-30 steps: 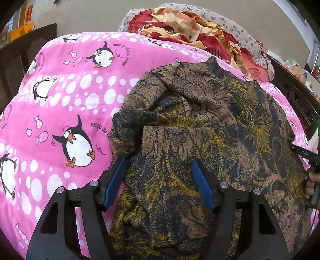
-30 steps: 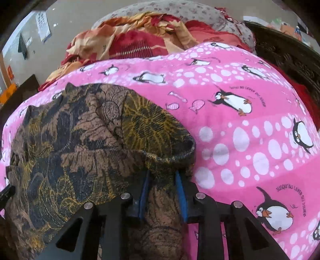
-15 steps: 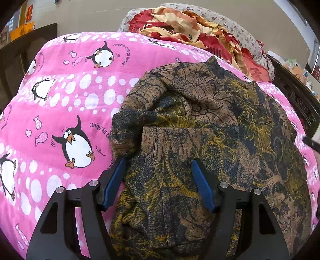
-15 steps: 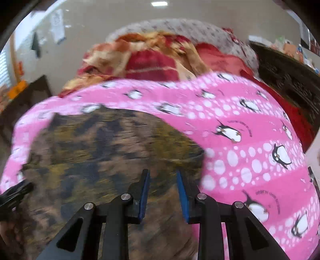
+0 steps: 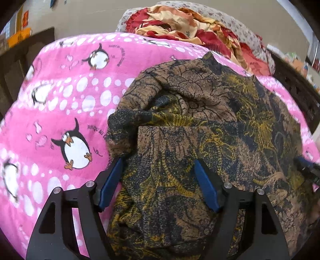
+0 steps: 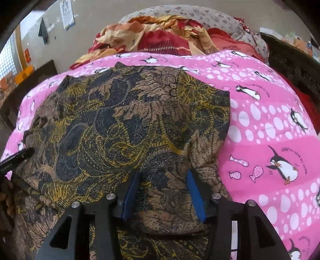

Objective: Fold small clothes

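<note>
A brown, black and yellow patterned garment lies on the pink penguin blanket, its left side bunched and folded over. My left gripper is open, its blue pads either side of a folded strip at the garment's near edge. In the right wrist view the garment lies spread flatter, with a straight edge on its right. My right gripper is open over the garment's near edge, not pinching it. The other gripper's black tip shows at the left.
The pink blanket covers the bed. A heap of red and orange cloth and a flowered pillow lie at the far end. Dark wooden furniture stands to the right and a dark panel to the left.
My right gripper has opened and let go of the garment fold, which now lies flatter. My left gripper has stayed open in about the same place.
</note>
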`<state>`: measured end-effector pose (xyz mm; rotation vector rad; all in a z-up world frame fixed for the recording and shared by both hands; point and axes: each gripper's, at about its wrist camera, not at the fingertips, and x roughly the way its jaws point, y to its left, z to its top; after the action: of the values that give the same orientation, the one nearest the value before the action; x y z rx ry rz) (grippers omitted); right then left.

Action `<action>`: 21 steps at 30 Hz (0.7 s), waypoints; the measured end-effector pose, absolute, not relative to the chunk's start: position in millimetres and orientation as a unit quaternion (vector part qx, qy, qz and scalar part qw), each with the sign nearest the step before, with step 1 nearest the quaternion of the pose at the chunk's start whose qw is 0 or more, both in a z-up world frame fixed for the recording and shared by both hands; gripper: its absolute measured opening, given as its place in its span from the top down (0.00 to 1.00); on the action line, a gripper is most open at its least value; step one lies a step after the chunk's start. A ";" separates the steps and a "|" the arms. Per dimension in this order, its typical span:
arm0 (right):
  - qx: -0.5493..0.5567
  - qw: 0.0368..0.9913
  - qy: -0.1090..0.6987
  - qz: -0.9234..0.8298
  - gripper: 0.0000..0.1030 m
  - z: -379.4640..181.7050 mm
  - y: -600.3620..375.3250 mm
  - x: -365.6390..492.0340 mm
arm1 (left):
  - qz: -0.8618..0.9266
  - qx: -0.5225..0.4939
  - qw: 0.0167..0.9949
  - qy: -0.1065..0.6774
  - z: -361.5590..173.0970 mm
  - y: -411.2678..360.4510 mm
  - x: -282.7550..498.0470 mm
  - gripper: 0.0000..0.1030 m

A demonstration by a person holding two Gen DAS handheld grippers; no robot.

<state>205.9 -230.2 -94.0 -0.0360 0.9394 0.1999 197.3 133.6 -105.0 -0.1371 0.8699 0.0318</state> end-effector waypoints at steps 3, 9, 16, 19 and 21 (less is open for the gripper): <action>0.005 0.894 0.443 0.070 0.54 -66.1 -218.0 200.0 | 0.041 -0.060 0.922 0.380 -77.0 123.3 180.1 0.28; 0.003 0.907 0.397 0.137 0.51 -41.4 -145.8 204.1 | 0.003 -0.043 0.922 0.386 -80.8 83.0 194.0 0.28; -0.107 0.910 0.387 0.108 0.22 -99.8 -99.0 214.9 | 0.001 -0.049 0.910 0.411 -109.3 87.7 205.0 0.23; -0.083 0.907 0.399 0.105 0.09 -103.8 -106.0 226.7 | 0.005 -0.043 0.910 0.411 -109.6 84.9 206.9 0.22; -0.061 0.905 0.408 0.106 0.03 -105.5 -113.7 233.8 | 0.002 -0.045 0.910 0.411 -109.3 85.8 207.2 0.21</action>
<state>233.8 -113.7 -105.5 -0.1263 0.8421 0.2197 207.2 85.8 -109.3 -0.0925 0.8484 0.0042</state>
